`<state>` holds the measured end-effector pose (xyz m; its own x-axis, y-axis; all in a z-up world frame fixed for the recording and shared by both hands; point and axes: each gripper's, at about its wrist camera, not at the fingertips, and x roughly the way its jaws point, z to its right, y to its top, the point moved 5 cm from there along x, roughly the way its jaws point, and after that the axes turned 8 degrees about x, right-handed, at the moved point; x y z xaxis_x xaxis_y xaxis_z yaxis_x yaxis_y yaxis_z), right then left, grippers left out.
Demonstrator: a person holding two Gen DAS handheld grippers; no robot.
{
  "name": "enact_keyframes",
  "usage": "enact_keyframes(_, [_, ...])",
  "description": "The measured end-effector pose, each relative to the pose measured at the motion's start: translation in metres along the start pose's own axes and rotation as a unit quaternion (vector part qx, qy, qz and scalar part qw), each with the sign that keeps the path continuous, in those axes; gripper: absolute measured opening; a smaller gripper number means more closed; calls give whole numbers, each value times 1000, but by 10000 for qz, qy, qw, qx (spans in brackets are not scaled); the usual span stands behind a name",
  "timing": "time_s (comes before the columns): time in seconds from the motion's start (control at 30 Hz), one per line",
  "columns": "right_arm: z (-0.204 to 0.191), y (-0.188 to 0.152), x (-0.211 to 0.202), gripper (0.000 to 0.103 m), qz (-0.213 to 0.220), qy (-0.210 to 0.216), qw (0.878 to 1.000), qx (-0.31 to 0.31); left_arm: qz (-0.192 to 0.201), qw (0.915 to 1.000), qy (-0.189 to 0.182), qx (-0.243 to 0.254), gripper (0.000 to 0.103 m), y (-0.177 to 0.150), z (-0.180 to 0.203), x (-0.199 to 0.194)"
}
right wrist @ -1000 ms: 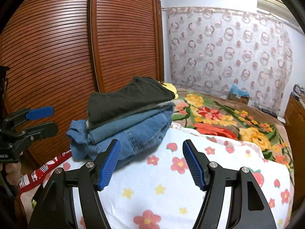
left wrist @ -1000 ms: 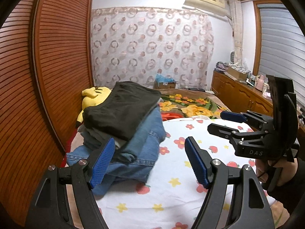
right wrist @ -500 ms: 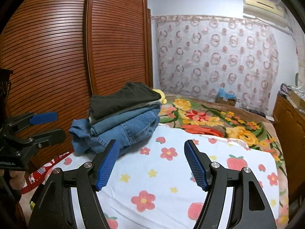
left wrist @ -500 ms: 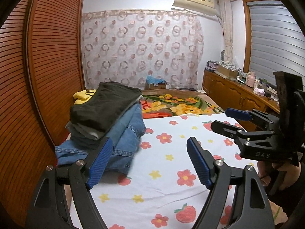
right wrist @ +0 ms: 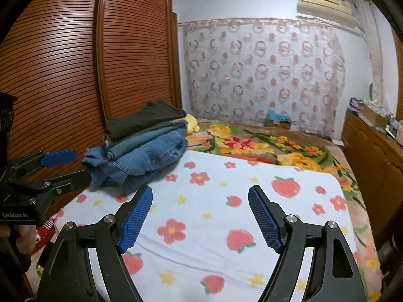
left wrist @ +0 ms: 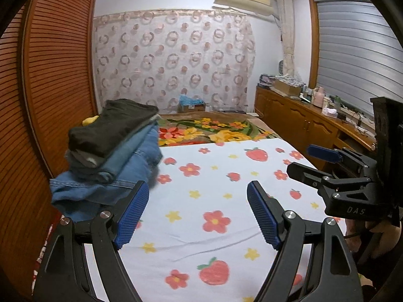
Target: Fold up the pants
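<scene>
A stack of folded pants (left wrist: 110,151), blue jeans below and a dark pair on top, sits at the left side of the bed; it also shows in the right wrist view (right wrist: 143,146). My left gripper (left wrist: 197,216) is open and empty, above the flowered white sheet (left wrist: 219,201), just right of the stack. My right gripper (right wrist: 200,219) is open and empty over the sheet (right wrist: 239,201). Each gripper shows in the other's view: the right one (left wrist: 314,161) at the right edge, the left one (right wrist: 68,168) at the left edge.
A brown louvred wardrobe (right wrist: 75,75) stands along the left of the bed. A wooden sideboard (left wrist: 314,125) with clutter runs along the right. A flowered blanket (right wrist: 264,146) covers the far end of the bed. A yellow plush toy (right wrist: 192,123) lies behind the stack.
Both grippers have drawn back and away from the stack of pants, which now looks smaller and further left. Both stay open and empty.
</scene>
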<state>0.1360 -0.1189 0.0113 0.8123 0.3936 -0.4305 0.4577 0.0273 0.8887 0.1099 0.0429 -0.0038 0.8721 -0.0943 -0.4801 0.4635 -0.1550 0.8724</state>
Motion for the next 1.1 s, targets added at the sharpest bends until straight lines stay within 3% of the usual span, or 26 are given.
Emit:
enact_keyframes(0.4, [-7, -2, -40, 81, 238, -577, 9979, 198, 52, 9997, -156, 189, 81, 11, 36, -7])
enact_keyframes(1.1, [-18, -14, -69, 81, 558, -912, 9931, 473, 201, 9997, -64, 140, 81, 13, 35, -31])
